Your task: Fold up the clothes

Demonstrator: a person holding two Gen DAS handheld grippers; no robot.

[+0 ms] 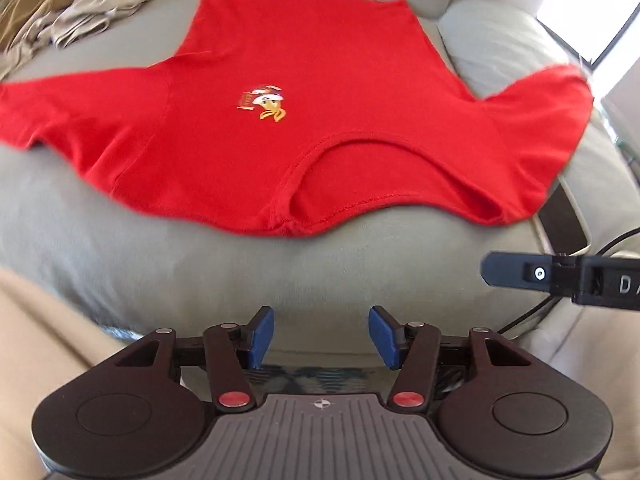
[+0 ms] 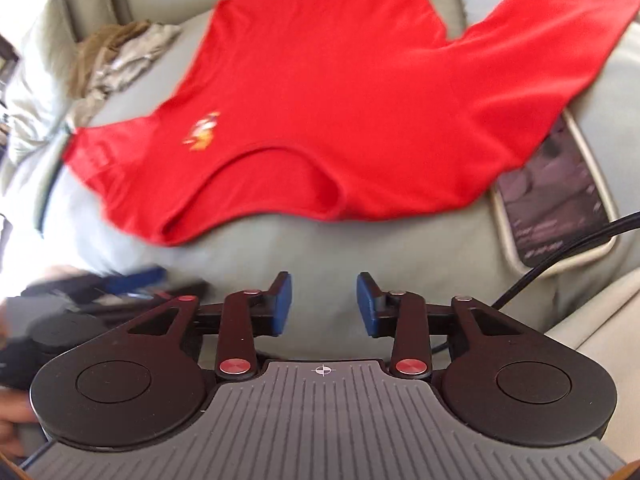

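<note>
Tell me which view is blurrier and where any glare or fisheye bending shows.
Right wrist view: blurrier, the red T-shirt print and the left gripper smeared by motion, the phone screen hazy with reflection. Left wrist view: sharper, collar stitching crisp, only the sleeve tips soft; a blown-out white window glares top right. Both views: fisheye bends the grey cushion into a bulge.

A red shirt point(image 1: 304, 92) lies flat on a grey couch cushion point(image 1: 200, 264), its neck hole toward the camera. The left tongs point(image 1: 322, 336) hang open, near the shirt but not touching it. The right tongs point(image 1: 560, 280) poke in from the side.
</note>
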